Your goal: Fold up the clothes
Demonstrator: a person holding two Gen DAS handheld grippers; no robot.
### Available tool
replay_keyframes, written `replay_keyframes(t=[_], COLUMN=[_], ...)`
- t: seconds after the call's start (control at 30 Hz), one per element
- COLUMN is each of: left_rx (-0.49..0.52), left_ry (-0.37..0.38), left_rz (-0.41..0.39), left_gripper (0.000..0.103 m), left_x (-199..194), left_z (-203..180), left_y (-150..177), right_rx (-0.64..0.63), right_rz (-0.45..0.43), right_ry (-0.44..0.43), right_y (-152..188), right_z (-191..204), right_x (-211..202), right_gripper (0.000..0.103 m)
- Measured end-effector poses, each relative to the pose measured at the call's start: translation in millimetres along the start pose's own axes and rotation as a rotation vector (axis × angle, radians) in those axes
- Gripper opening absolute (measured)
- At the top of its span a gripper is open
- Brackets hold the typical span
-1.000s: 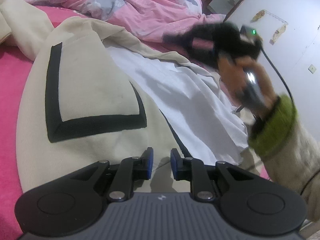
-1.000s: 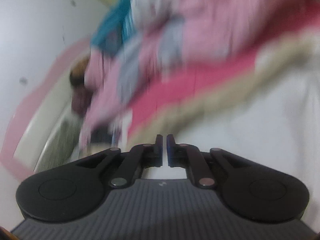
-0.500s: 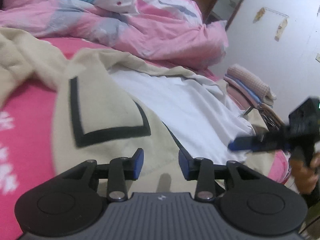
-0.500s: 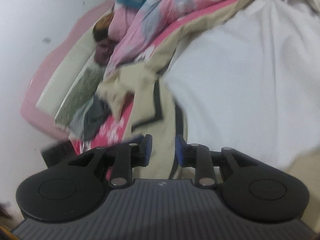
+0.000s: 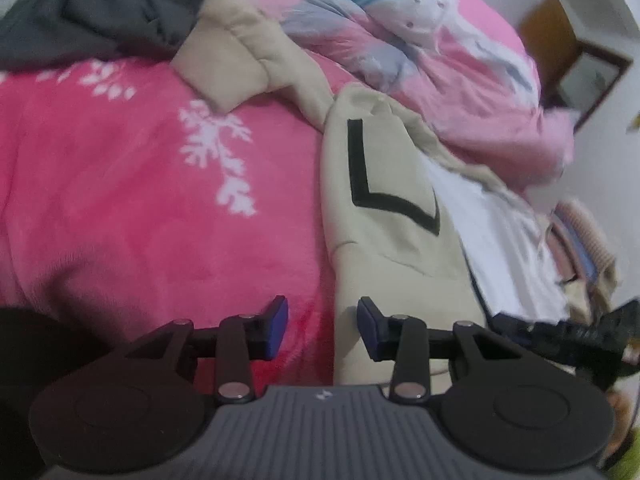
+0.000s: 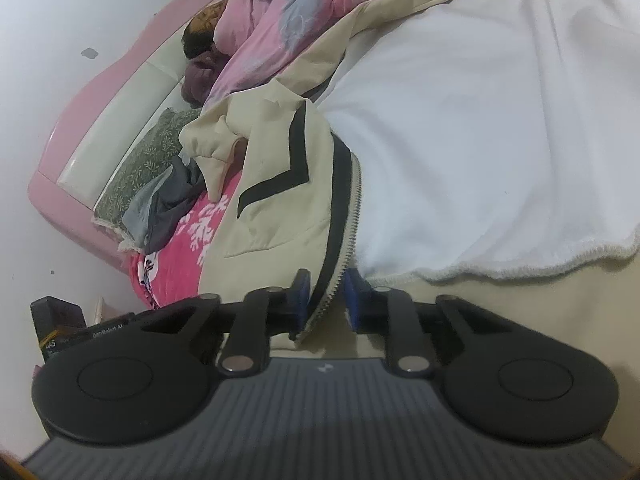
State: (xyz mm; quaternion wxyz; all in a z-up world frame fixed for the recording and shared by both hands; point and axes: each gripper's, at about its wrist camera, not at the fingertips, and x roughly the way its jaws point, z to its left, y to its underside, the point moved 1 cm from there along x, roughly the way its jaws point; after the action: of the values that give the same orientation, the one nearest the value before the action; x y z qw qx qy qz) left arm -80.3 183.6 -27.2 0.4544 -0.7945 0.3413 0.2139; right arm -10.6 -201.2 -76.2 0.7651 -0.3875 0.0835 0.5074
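Cream jacket [image 6: 276, 184]: lying opened on the bed [image 5: 120, 200], zipper edge [image 6: 346, 240] running lengthwise between the right tool [image 6: 325, 300], released; left tool [image 5: 322, 326] gaping, straddling the hem edge.

Left gripper [image 5: 322, 330] jaws apart over cream jacket [image 5: 384, 216] hem edge. Jacket lies on pink blanket [image 5: 140, 200]. Right gripper [image 5: 568, 332] at far right.
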Motion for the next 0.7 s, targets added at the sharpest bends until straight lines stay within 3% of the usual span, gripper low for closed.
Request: replay_keyframes(t=[0.1,0.3,0.43,0.7], left_rx=[-0.011,-0.002,0.004,0.07], left_ry=[0.036,0.113,0.167,0.173], left_rz=[0.0,0.017,0.03,0.051], left_gripper=[0.039,0.04,0.041,0.038], left_x=[-2,7,16,23], left_z=[7,4,1,-12], left_y=[2,11,16,23], right_rx=[0.003,-0.005,0.04,0.099], right_rz=[-0.01,-0.11,-0.125,-0.137], right_ry=[-0.006,0.026,0.101,0.124], right_y=[4,8,14,26], right_z=[1,6,-7,-14], right_x=[0,-34,-49,-50], right_gripper=[0.005,0.004,0.004,0.003])
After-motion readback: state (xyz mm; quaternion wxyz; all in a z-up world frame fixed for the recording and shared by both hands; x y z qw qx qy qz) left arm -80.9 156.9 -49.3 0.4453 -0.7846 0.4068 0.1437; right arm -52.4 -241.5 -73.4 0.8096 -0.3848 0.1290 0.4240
